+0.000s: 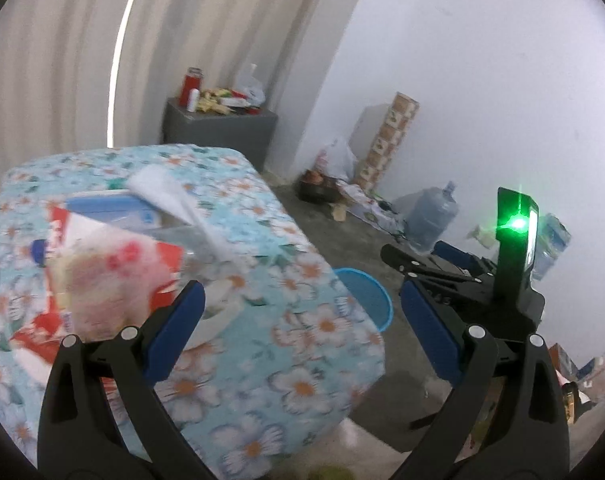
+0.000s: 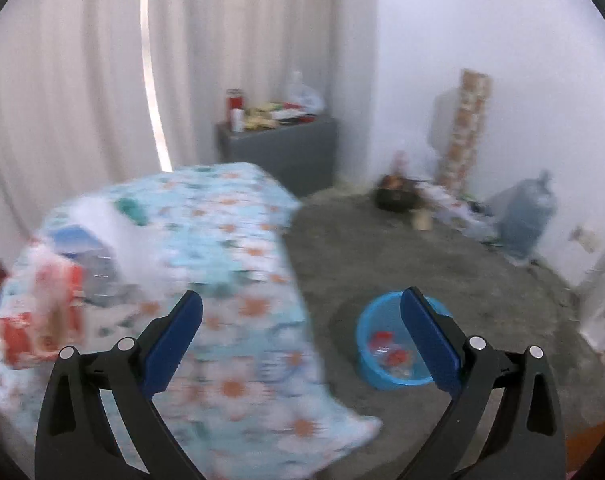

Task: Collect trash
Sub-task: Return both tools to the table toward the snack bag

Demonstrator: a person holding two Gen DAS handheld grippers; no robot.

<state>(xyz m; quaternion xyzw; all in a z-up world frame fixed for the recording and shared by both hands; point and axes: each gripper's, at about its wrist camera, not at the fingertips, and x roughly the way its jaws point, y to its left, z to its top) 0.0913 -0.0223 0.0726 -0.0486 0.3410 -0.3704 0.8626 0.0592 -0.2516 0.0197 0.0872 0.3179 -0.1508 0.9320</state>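
Both grippers empty, nothing between the pads

- Left gripper: jaws wide apart, over the near right corner of the desk
- Right gripper: jaws wide apart, off the desk's right edge, above the floor
- Blue basin on the floor just beside the desk's right edge; a few red-and-clear scraps already lie in it, so some trash looks collected
- Left on the desk, toward its far left part: red-and-white wrapper, white tissue, clear bottle with a blue cap, blue-lidded box; blurred, exact count unclear
- Judgement: task partly done, most pieces still to go into the basin
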